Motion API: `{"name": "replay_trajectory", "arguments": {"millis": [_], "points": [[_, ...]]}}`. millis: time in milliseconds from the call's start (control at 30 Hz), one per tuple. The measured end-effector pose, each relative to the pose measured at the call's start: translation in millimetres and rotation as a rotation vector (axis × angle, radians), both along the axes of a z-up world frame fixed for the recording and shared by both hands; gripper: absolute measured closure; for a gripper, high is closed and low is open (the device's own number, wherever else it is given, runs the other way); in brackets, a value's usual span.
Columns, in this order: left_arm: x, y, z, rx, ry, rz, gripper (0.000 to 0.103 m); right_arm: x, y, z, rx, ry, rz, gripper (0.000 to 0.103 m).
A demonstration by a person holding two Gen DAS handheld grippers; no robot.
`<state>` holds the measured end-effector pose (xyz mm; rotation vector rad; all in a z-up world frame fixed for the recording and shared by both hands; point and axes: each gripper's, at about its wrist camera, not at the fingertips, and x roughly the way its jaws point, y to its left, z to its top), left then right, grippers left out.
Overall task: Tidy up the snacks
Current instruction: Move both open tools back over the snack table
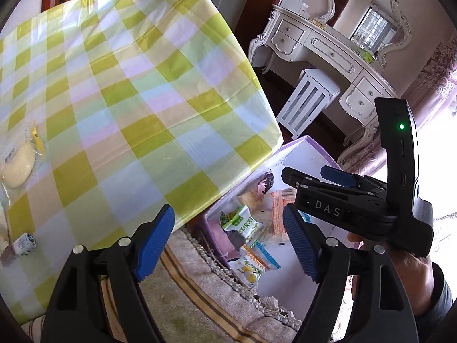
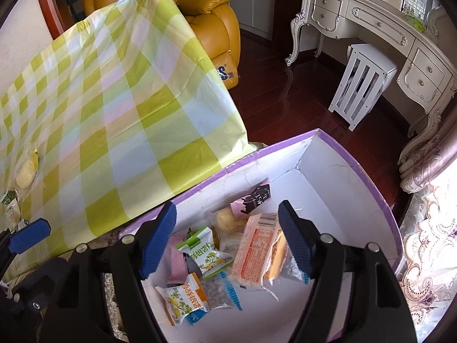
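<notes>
A purple-rimmed white box [image 2: 337, 154] stands on the floor beside the table [image 2: 120, 108], which has a green checked cloth. Several wrapped snacks lie in the box: an orange-pink packet [image 2: 252, 254], a green-white packet [image 2: 205, 253], an orange lemon packet [image 2: 182, 297] and a black-pink packet [image 2: 254, 197]. My right gripper [image 2: 227, 238] hangs open above them with nothing between its pads. My left gripper [image 1: 228, 243] is open and empty over the table's corner and the box [image 1: 308, 148]. On the table's left lie a pale bun in clear wrap [image 1: 17, 168] and a small white packet [image 1: 25, 244].
A yellow leather armchair [image 2: 211, 11] stands behind the table. A white dressing table [image 2: 374, 20] and a white slatted stool [image 2: 360, 85] stand on the dark wood floor at the right. A patterned rug [image 1: 200, 300] lies under the box. A hand [image 1: 405, 260] holds the right gripper [image 1: 311, 177].
</notes>
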<state>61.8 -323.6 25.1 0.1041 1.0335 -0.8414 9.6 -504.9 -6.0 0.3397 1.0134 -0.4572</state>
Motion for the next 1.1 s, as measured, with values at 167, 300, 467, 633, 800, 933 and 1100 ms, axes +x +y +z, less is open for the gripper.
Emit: {"name": "replay_trajectory", "arguments": {"millis": [167, 300, 467, 633, 800, 933, 1100], "points": [[8, 29, 12, 0.016, -0.076, 0.074, 0.019, 10, 23, 17, -0.016, -0.039, 0.044, 0.026], [15, 59, 22, 0.040, -0.146, 0.163, 0.015, 17, 46, 31, -0.052, -0.065, 0.078, 0.026], [23, 95, 33, 0.122, -0.253, 0.304, 0.013, 27, 79, 48, -0.160, -0.094, 0.088, 0.025], [22, 132, 50, 0.192, -0.414, 0.438, 0.005, 31, 115, 71, -0.310, -0.178, 0.112, 0.021], [22, 167, 60, 0.234, -0.510, 0.533, 0.005, 33, 144, 89, -0.357, -0.275, 0.142, 0.008], [29, 194, 57, 0.238, -0.507, 0.584, 0.005, 42, 166, 87, -0.242, -0.292, 0.206, 0.008], [33, 231, 51, 0.120, -0.408, 0.583, 0.005, 57, 197, 67, -0.131, -0.244, 0.275, 0.008]]}}
